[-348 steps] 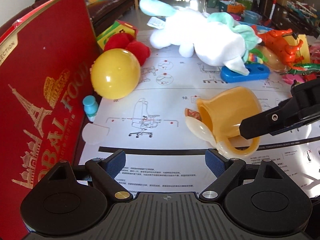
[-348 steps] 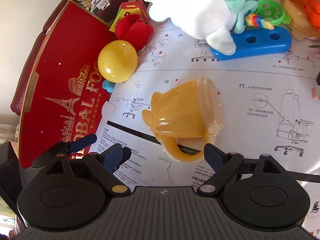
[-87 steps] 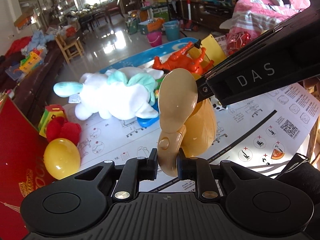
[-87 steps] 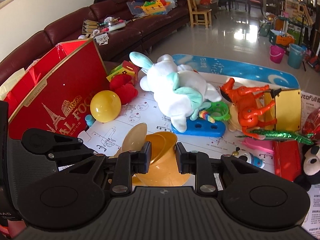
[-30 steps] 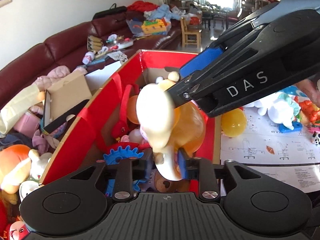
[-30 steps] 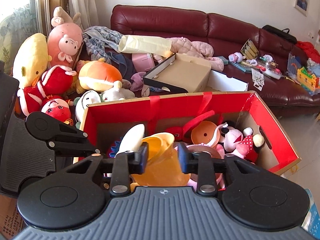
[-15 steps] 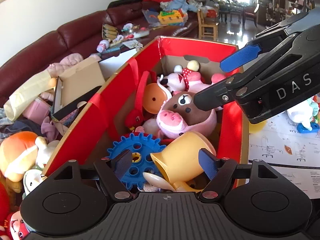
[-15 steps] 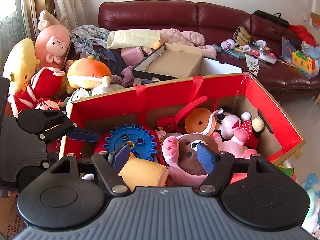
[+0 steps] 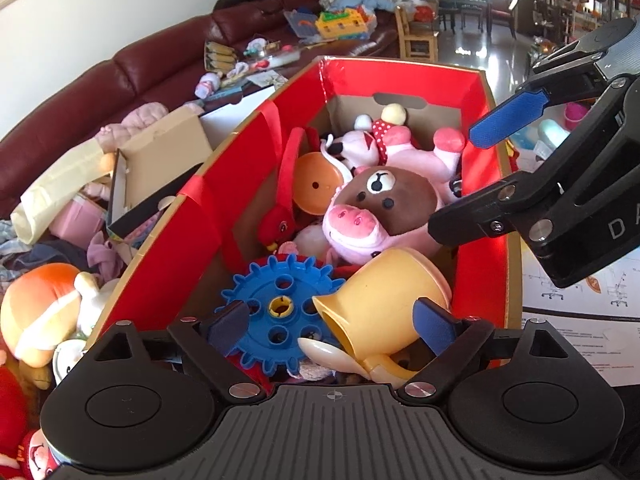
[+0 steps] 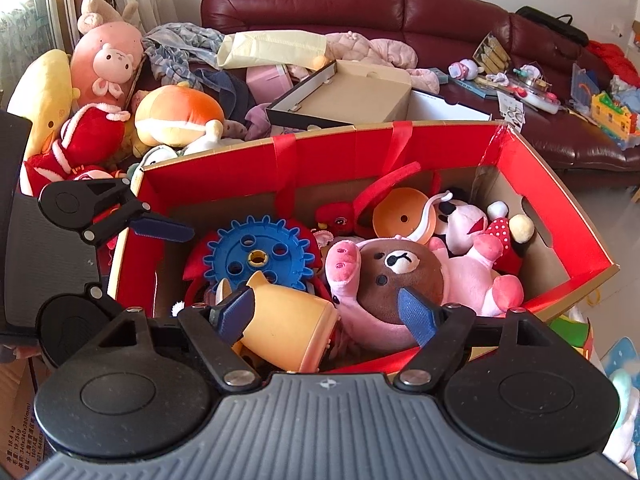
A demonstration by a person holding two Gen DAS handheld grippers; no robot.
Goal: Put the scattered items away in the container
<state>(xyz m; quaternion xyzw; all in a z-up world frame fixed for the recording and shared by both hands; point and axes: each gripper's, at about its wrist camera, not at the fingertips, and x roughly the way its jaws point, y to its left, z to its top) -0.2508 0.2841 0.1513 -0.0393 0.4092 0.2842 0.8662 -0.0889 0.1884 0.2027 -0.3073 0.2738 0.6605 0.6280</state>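
The red cardboard box [image 9: 256,148] [image 10: 352,144] holds several toys. The yellow toy pitcher [image 9: 384,300] [image 10: 288,320] lies on its side in the box's near end, with the cream spoon [image 9: 328,352] at its mouth, next to a blue gear [image 9: 276,312] [image 10: 260,256] and a pink-and-brown plush [image 9: 376,208] [image 10: 384,280]. My left gripper [image 9: 332,324] is open above the pitcher. My right gripper [image 10: 328,312] is open above the pitcher and plush, and also shows in the left wrist view [image 9: 472,184]. Neither holds anything.
A dark red sofa [image 10: 400,8] with clutter runs behind the box. Plush toys [image 10: 108,64] and an open cardboard box [image 10: 360,92] lie beyond it. A printed instruction sheet [image 9: 572,300] lies right of the box.
Both grippers carried the pitcher and spoon from the sheet over the box, then opened; the pitcher and spoon now lie in the box. Both grippers have drawn back slightly.
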